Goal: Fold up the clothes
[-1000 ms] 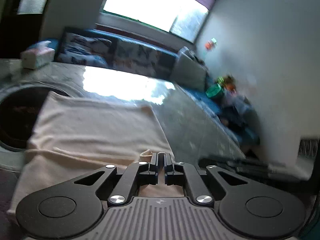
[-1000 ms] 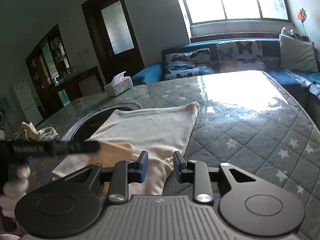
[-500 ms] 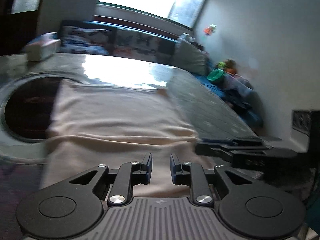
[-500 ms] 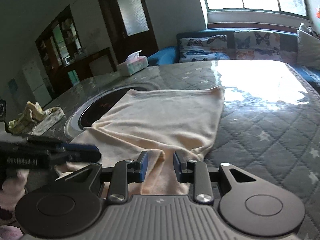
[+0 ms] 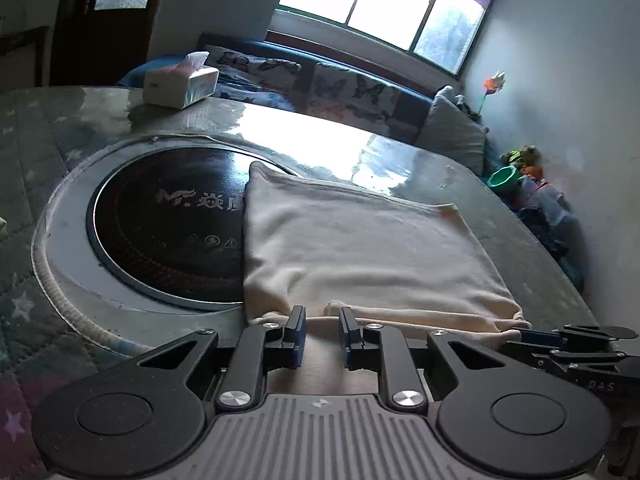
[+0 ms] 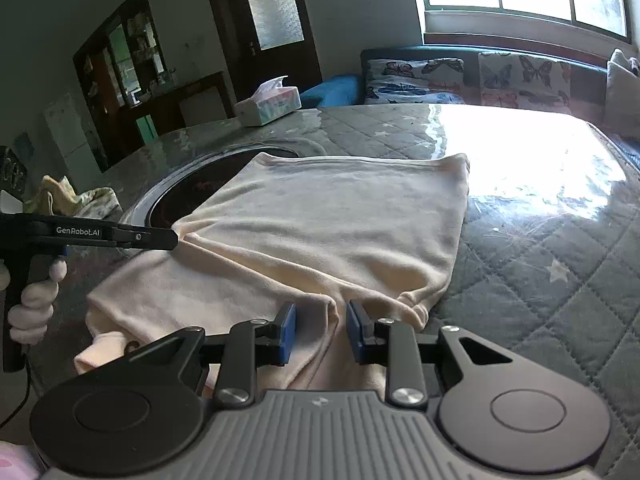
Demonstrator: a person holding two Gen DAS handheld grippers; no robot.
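A cream garment (image 5: 360, 252) lies folded over on the quilted table, its far part partly over a round black cooktop. It also shows in the right wrist view (image 6: 328, 224). My left gripper (image 5: 322, 326) is open at the near edge of the fold, with nothing between the jaws; it shows from the side in the right wrist view (image 6: 160, 238). My right gripper (image 6: 320, 320) is open with a ridge of cream cloth between its fingers, not pinched. It shows at the right edge of the left wrist view (image 5: 528, 336).
A round black cooktop (image 5: 168, 220) is set in the table left of the garment. A tissue box (image 5: 180, 84) stands at the far side. A crumpled patterned cloth (image 6: 68, 198) lies at the left. A sofa with butterfly cushions (image 6: 460, 76) runs behind the table.
My left gripper was shut on the cloth one second ago and has opened and let go. Both grippers have drawn back toward the near edge of the garment, which now lies folded.
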